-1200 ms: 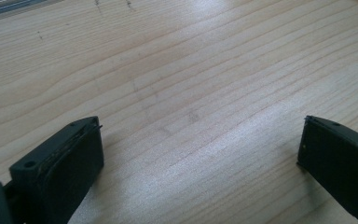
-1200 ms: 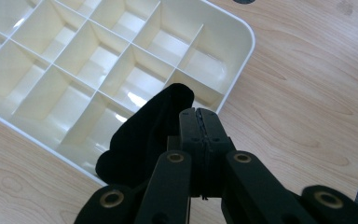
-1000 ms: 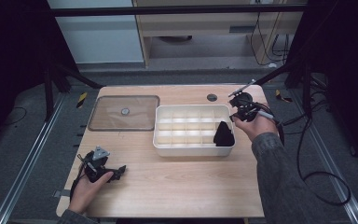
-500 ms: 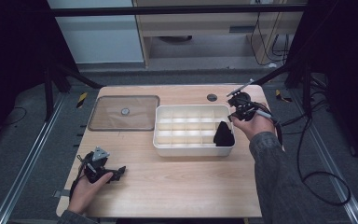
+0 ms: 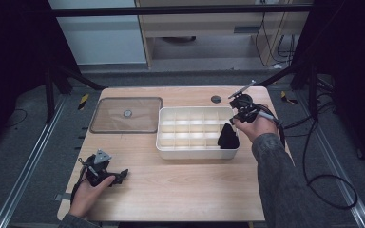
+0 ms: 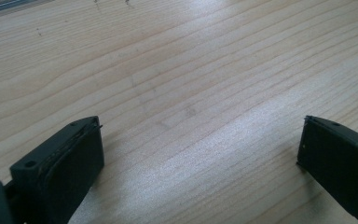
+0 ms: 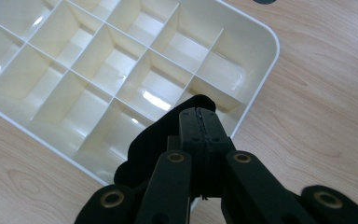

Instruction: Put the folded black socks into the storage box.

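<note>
A white tray (image 5: 197,153) split into several compartments sits mid-table. In its near right corner stands a black, soft-looking piece (image 5: 227,137). My right gripper (image 5: 235,121) reaches over the tray's right edge. In the right gripper view its jaws (image 7: 200,114) are pressed together over the tray (image 7: 261,42), pinching the top of the black piece (image 7: 144,144), which bulges below them. My left gripper (image 5: 120,175) rests in a hand at the table's near left. Its jaws (image 6: 200,149) stand wide open over bare wood, with nothing between them.
A clear lid (image 5: 126,115) lies flat on the table left of the tray. A dark round grommet (image 5: 216,99) is set in the tabletop behind the tray. Cables (image 5: 309,142) trail off the right side. Bare wood stretches between the tray and the near edge.
</note>
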`<state>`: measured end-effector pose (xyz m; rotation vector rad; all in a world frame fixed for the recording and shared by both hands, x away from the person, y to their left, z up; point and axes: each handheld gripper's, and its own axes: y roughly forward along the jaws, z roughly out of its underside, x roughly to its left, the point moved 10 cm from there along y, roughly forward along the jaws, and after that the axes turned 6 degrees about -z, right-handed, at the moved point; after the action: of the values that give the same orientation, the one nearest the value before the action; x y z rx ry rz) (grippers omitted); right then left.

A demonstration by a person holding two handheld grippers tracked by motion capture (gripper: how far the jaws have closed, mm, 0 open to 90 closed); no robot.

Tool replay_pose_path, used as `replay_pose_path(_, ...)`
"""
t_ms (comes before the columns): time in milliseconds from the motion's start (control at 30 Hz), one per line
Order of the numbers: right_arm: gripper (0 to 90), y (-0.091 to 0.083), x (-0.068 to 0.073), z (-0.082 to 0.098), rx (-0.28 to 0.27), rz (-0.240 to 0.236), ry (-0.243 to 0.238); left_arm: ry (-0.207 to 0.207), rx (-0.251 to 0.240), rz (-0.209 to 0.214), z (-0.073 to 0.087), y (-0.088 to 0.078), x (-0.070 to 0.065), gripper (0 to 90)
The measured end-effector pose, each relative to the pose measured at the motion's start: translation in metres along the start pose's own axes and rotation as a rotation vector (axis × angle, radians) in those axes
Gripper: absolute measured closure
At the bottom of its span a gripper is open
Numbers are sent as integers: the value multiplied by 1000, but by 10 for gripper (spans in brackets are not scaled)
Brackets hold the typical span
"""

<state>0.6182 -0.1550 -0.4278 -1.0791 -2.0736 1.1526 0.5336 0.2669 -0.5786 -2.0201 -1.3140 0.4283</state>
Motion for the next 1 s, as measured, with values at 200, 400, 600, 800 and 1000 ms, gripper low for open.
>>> replay_pose_path(200,900,5,7,-4,3,-11,0,3,1,0,0,0,0,0)
replay_pose_path(400,900,18,4,-1,29,-8,9,3,1,1,0,0,0,0)
replay_pose_path(600,900,27,4,0,41,-3,3,1,0,0,0,0,0,0)
replay_pose_path(800,900,30,4,0,46,0,8,3,1,0,0,0,0,0)
replay_pose_path(1000,900,36,-3,9,70,22,10,1,1,1,0,0,0,0)
